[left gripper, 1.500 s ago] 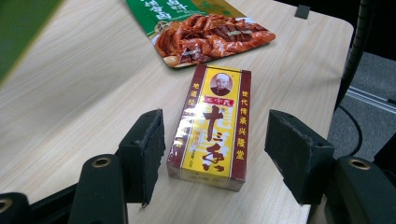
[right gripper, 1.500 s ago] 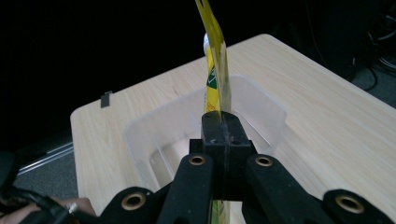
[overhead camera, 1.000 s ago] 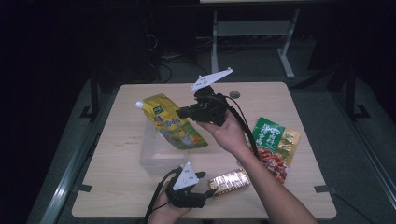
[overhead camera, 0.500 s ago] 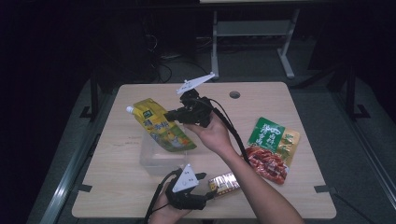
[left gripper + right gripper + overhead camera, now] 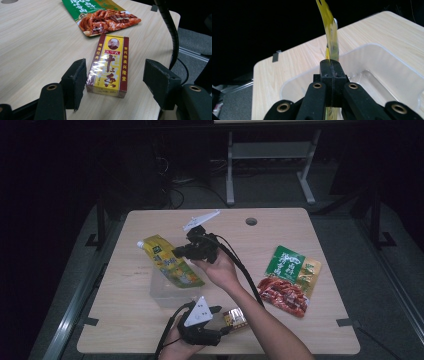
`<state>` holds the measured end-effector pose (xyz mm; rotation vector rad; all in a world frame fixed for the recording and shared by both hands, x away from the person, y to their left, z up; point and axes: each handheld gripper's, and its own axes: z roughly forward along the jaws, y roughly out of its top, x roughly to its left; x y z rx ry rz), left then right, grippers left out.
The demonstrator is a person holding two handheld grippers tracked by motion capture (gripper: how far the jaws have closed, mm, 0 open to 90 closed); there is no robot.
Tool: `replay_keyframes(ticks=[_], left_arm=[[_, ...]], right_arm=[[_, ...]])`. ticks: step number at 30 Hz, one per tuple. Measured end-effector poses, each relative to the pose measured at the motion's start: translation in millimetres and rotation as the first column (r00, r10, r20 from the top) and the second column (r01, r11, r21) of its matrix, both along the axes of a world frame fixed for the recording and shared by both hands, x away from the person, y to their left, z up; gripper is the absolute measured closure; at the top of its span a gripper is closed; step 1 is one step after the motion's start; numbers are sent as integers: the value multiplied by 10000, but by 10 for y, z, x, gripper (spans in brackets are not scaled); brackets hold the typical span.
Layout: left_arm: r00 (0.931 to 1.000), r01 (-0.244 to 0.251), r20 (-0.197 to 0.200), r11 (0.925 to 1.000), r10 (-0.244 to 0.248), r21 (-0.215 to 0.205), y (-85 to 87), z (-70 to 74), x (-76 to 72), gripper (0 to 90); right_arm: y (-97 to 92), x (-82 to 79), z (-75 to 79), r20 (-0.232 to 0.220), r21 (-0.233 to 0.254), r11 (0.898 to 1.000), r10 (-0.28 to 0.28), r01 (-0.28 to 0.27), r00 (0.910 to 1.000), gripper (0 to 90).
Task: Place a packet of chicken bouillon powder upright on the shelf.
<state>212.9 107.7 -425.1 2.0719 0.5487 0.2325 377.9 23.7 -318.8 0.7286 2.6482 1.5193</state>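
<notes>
Pouch (image 5: 172, 265), yellow, hangs clenched in my right tongs (image 5: 181, 252) above the clear tub (image 5: 162, 292) at counter (image 5: 125, 320) left. Nearer me, my left tongs (image 5: 115, 78) stand released, 2 pads flanking the yellow box (image 5: 110, 65). Green-red packet (image 5: 289, 279) lies at right.

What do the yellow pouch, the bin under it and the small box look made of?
Yellow pouch: thin glossy plastic film, bending edge-on above the clamp. Bin: clear, slightly frosted plastic; the table shows through. Small box: probably cardboard in shiny clear wrap, judging by the glare streaks.
</notes>
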Motion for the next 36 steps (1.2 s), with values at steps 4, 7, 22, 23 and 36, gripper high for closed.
replay_keyframes(ticks=[4,7,22,23,36], left_arm=[[10000,-2,-14,10000,2,-24,6,3,8,349],[10000,24,20,10000,-24,36,9,6,9,349],[10000,-15,62,9999,16,-122,29,26,-5,349],[10000,-24,58,9999,24,-127,31,27,-7,349],[9999,60,120,10000,-59,-64,34,30,-28,349]], right_arm=[[-44,30,-15,13,-42,10000,20,-20,10000,900],[-49,39,-8,52,-222,9997,111,-110,9999,896],[135,230,-25,-697,-1650,9827,731,-838,9949,740],[170,249,-47,-799,-1758,9803,768,-899,9938,724],[171,193,-36,-977,-1015,9936,392,-491,9944,894]])
